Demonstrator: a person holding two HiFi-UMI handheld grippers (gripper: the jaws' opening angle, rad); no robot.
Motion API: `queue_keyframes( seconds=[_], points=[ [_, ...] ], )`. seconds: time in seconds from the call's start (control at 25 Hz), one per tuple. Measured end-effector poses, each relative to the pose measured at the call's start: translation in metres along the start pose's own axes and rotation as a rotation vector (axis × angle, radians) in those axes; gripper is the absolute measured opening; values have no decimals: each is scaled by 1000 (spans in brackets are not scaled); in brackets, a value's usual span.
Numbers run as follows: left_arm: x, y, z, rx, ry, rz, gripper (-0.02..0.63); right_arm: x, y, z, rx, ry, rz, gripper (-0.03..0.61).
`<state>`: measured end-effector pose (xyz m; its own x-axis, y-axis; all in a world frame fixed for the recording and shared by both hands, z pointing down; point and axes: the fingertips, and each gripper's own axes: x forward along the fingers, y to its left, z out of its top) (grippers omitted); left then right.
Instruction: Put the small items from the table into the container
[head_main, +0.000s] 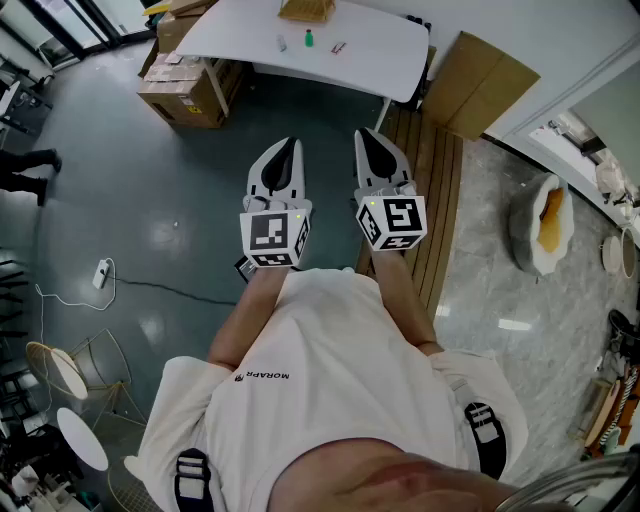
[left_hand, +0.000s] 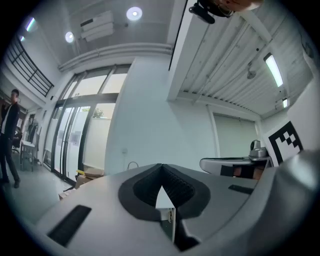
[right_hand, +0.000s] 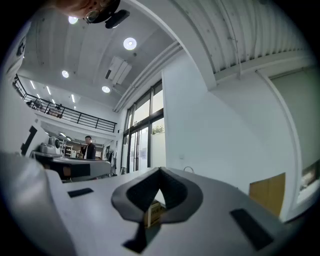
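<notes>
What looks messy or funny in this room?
Nothing looks spilled or broken. The small items lie apart on the white table, not yet in the brown container. The only untidy bit is a white power strip with its cord trailing loose across the floor at the left.

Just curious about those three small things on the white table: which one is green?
The middle item is green; the whitish item lies left of it, the reddish item right.
</notes>
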<state>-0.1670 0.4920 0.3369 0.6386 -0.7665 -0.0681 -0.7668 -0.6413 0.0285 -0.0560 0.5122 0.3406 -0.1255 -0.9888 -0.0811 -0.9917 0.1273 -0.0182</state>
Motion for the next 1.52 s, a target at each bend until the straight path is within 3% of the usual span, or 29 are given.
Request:
queue_keyframes(
  seconds=[0.48, 1.08, 1.52],
  points=[
    [10, -20, -5, 8, 10, 22, 3, -9, -14, 1, 6, -11, 39, 8],
    [35, -68, -26, 14, 25, 82, 3, -21, -65, -12, 12, -7, 82, 8],
    [82, -44, -48, 4, 52, 105, 3, 29, -87, -33, 32, 21, 90, 8]
  ],
)
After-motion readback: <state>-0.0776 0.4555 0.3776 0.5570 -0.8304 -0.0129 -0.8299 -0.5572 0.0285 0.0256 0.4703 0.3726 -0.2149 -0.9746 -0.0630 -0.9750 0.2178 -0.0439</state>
